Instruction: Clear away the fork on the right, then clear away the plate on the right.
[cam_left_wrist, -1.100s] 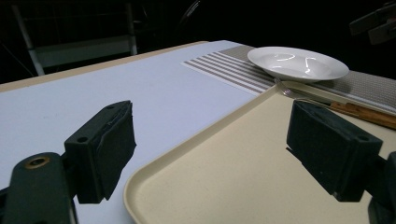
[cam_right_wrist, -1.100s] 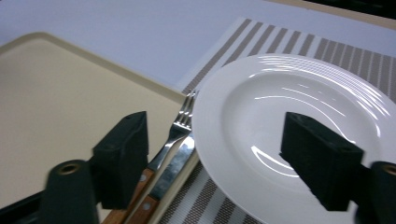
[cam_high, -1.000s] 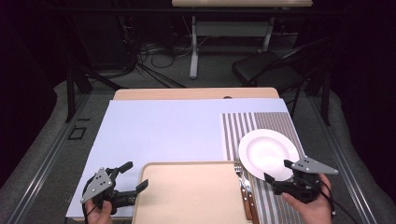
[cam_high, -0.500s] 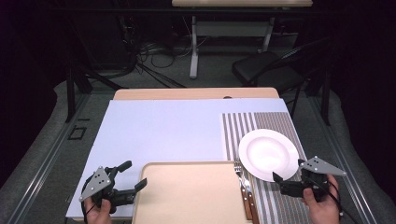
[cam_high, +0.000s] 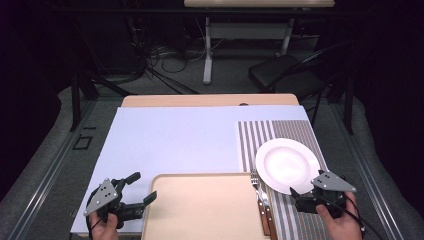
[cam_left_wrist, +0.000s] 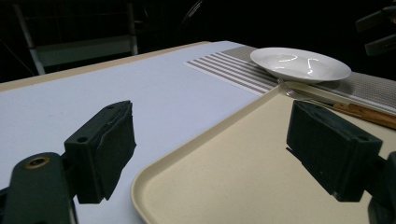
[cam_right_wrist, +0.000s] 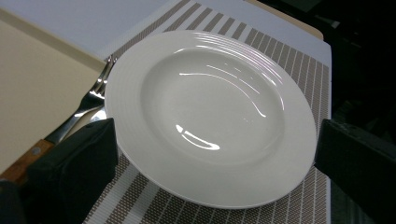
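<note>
Plate (cam_high: 286, 165), white and empty, is lying on the striped placemat (cam_high: 272, 132) at the bench's right side, its rim overlapping a fork (cam_high: 255, 181) beside the beige tray (cam_high: 200, 210). Right gripper (cam_high: 296, 195) is hovering just beside its near rim, jaws having just been opening, nothing between them. Left gripper (cam_high: 142, 187) is gaping wide over the tray's left corner.

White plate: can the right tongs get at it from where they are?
Probably yes. The right tongs stand open just short of the plate, whose near rim sits clear on the striped mat; the fork lies off to the side.
</note>
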